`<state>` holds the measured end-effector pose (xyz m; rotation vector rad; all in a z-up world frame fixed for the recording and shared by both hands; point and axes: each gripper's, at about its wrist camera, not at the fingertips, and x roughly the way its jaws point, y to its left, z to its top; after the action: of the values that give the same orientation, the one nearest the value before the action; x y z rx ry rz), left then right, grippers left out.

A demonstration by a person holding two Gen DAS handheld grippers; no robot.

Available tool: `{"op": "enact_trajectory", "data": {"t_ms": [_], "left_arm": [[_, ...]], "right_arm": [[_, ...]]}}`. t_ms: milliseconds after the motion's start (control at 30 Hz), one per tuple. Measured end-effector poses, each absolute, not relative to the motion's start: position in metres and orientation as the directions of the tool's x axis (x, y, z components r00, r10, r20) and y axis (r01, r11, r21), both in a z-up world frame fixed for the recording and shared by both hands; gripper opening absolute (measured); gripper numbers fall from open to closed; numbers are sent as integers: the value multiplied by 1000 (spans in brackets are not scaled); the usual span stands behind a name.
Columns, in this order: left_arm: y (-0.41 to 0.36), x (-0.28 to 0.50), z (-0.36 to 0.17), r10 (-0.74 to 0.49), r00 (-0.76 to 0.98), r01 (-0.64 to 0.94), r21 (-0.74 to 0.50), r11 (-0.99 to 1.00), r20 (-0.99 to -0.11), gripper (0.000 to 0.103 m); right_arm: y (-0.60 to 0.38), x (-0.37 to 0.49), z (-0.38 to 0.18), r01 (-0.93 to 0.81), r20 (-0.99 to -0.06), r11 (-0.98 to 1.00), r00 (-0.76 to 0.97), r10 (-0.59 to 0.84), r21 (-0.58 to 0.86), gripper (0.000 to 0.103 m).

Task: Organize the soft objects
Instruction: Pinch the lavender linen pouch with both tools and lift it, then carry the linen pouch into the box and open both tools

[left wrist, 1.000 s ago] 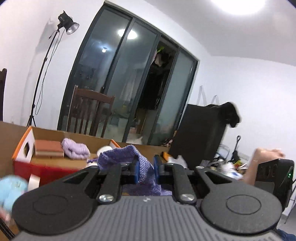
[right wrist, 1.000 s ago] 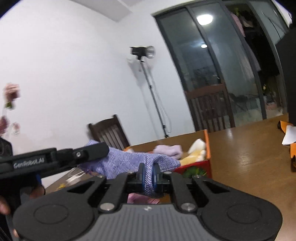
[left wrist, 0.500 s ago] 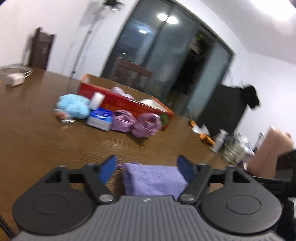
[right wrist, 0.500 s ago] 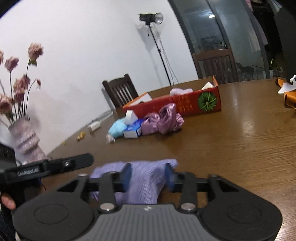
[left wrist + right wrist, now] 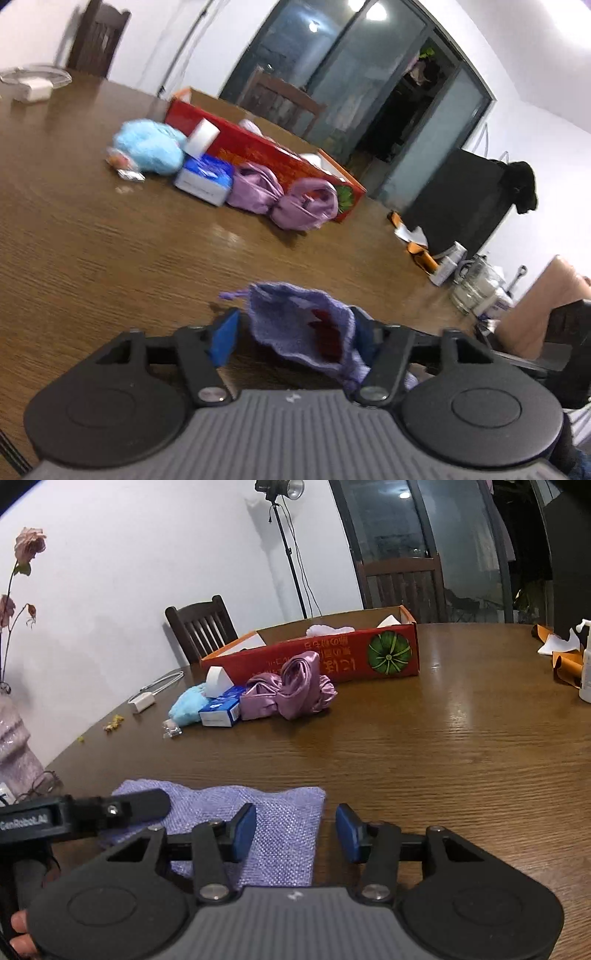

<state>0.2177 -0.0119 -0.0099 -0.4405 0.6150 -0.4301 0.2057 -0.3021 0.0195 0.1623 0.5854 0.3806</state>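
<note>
One purple knitted cloth [image 5: 236, 823] is lying flat on the wooden table [image 5: 424, 760] at its near edge, and both grippers are sitting over it with their jaws spread wide and holding nothing. The right gripper [image 5: 295, 829] is hovering over the cloth's right end, its left blue pad above the fabric and its right pad over bare wood. In the left wrist view the left gripper [image 5: 295, 328] is framing the same cloth [image 5: 303, 328], which is looking bunched there, with a dark red patch showing on it; motion blur is making it hard to tell whether the fingers are touching the fabric. The left gripper's black finger [image 5: 136, 805] is also showing in the right wrist view, resting across the cloth's left end. Farther back on the table, one red cardboard box [image 5: 332, 657] is standing open with pale soft items inside, too small to count. In front of it, two pink satin bundles [image 5: 291, 690] are lying side by side, touching each other. Just left of them are sitting one blue and white tissue pack [image 5: 221, 709], one white wedge-shaped block [image 5: 218, 679] and one light blue fluffy item [image 5: 188, 705]. One white charger with its cable [image 5: 142, 701] is lying well apart, near the table's far left edge.
</note>
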Motion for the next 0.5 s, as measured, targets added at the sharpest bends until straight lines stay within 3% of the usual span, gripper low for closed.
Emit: {"op": "enact_trajectory", "data": {"t_ms": [133,367,500], "left_arm": [[-12,219,-11,-556,716,275,-561,781,-422,23],[-18,222,-3,-549,719,292,-532,795,-425,13],[-24,226,13,-562,716,360,-472,805,-413,11]], "right_arm": [[-302,206,20,-315,-508,914,760,405,256,41],[-285,206,19,-347,-525,926,765,372,150,10],[-279,210,22,-366,-521,923,767,373,121,7]]}}
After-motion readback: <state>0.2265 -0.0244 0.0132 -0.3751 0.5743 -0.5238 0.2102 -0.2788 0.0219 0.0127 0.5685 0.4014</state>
